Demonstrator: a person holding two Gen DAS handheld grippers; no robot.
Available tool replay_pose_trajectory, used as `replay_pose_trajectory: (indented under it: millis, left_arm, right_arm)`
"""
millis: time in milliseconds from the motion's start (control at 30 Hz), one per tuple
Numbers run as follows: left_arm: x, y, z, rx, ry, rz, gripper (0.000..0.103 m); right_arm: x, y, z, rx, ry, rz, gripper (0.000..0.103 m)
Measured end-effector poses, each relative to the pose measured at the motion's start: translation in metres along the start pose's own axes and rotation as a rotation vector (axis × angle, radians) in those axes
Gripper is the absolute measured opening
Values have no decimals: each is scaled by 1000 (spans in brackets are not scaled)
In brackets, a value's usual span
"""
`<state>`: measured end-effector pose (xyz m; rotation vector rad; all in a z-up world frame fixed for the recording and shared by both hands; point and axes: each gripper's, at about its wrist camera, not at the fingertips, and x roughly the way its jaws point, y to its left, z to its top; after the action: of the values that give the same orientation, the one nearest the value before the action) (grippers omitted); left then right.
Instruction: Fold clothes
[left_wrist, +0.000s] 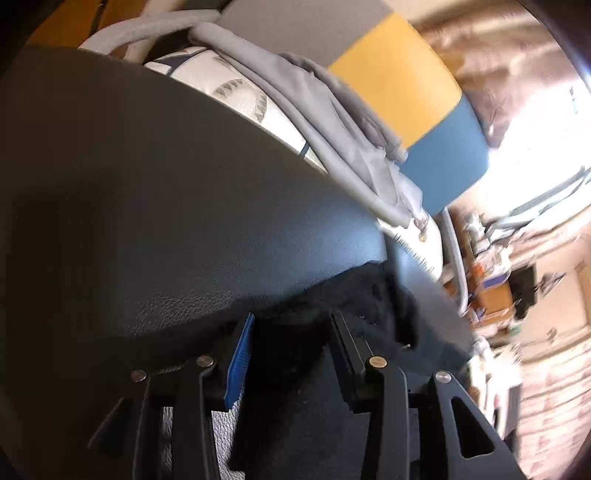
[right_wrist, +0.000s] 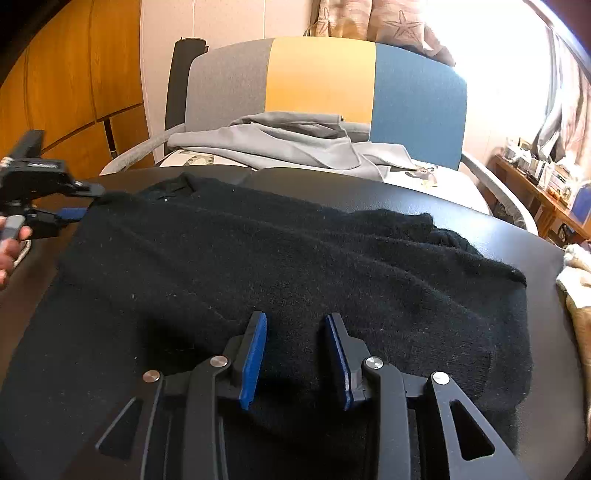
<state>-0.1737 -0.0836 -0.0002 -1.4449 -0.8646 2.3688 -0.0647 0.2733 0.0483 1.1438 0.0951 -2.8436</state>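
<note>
While black sweater (right_wrist: 280, 266) lies flat, both tools gape, L (left_wrist: 291, 332) & R (right_wrist: 295, 328).

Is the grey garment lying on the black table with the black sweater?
No. In the right wrist view the grey garment lies on the chair behind the table, apart from the black sweater.

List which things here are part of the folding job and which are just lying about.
Job:
- black sweater
- black table under it
- left claw, at the sweater's edge
- right claw, open above the sweater

Lying about:
- grey garment
- tricolour chair
- cluttered shelf
</note>
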Motion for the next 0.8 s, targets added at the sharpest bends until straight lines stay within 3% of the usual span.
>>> replay_pose_trajectory:
  millis: [33, 67, 133, 233, 300, 467, 567, 600, 667, 700, 800]
  left_arm:
    - [2, -4, 1, 19, -3, -4, 34]
    - [4, -7, 4, 27, 1, -23, 15]
    - [7, -13, 9, 45, -9, -37, 6]
    - [0, -21, 16, 62, -81, -32, 5]
    - [-12, -20, 27, 54, -178, -44, 2]
    - [-30, -3, 44, 99, -187, -15, 1]
    - [-33, 2, 27, 109, -183, -102, 9]
    - [-30, 2, 20, 110, -162, -113, 16]
    - [-25, 6, 9, 102, -114, -125, 22]
    - [-21, 10, 5, 82, -86, -124, 31]
    - [-14, 22, -1, 8, -43, -145, 37]
  right_arm:
    - [0, 0, 0, 2, -1, 1, 34]
    - [0, -1, 0, 2, -3, 2, 34]
    - [0, -1, -1, 4, -6, 3, 34]
    - [1, -1, -1, 3, -9, 1, 34]
    - [1, 0, -2, -1, -10, -4, 34]
    - [1, 3, -2, -8, -13, -13, 34]
    - [1, 3, -2, -8, -12, -14, 34]
    - [1, 3, -2, -8, -12, -14, 34]
    - [1, 4, -2, -8, -11, -13, 34]
    - [1, 4, -2, -8, -11, -14, 34]
    - [1, 5, -1, -9, -11, -15, 34]
